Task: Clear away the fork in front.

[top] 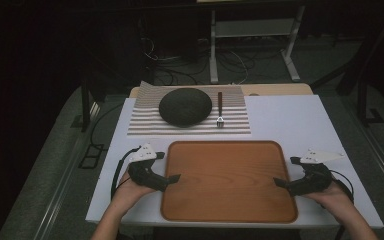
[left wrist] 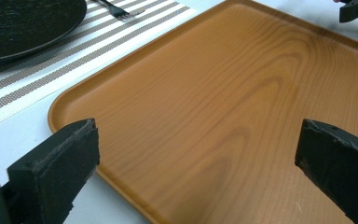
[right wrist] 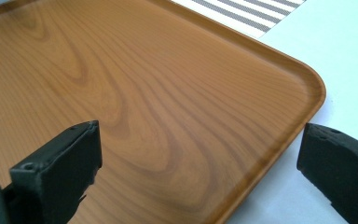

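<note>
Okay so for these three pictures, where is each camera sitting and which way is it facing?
High view: above the person's side, facing forward and down at the white table; forearms, left gripper and right gripper show.
Left gripper view: rides the left gripper, looking across the brown wooden tray toward the black round plate; its open jaws show.
Right gripper view: rides the right gripper, facing the tray's corner; its open jaws show.
Shared: all three views show the tray and the striped placemat.

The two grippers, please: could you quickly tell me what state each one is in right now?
Left gripper: open, holding nothing, jaws spread at the left edge of the wooden tray.
Right gripper: open, holding nothing, jaws spread at the tray's right edge.
</note>
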A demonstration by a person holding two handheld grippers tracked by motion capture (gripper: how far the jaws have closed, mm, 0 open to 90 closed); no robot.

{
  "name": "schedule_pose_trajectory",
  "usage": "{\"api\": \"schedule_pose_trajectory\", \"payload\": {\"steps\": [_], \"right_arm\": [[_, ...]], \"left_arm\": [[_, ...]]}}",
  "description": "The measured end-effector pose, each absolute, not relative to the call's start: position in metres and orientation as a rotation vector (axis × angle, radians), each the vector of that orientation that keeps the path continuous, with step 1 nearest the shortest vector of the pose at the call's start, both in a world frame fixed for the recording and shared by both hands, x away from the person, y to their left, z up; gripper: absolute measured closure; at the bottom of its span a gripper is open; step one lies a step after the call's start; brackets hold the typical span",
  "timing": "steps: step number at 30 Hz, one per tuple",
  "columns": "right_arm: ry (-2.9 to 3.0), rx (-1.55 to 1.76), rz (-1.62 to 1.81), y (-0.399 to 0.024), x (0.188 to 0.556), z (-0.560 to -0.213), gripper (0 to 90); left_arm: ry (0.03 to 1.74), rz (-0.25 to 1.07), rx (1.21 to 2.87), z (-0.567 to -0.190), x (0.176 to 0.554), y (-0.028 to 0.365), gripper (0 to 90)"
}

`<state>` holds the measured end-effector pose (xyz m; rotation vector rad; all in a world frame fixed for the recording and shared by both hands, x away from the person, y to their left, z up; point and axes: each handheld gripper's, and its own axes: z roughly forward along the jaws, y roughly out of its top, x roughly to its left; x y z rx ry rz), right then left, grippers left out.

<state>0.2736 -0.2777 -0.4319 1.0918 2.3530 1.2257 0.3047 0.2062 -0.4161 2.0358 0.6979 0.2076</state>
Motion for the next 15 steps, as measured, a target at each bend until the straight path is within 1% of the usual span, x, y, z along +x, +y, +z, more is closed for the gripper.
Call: {"api": "schedule_pose_trajectory", "payload": {"steps": [15], "right_arm": [[2.329,1.134,1.245,-0.2728,0.2802,-0.4236,0.2]], "left_arm": [[0.699,0.204,2.041,-0.4176,0.3059,0.2053,0.0]]}}
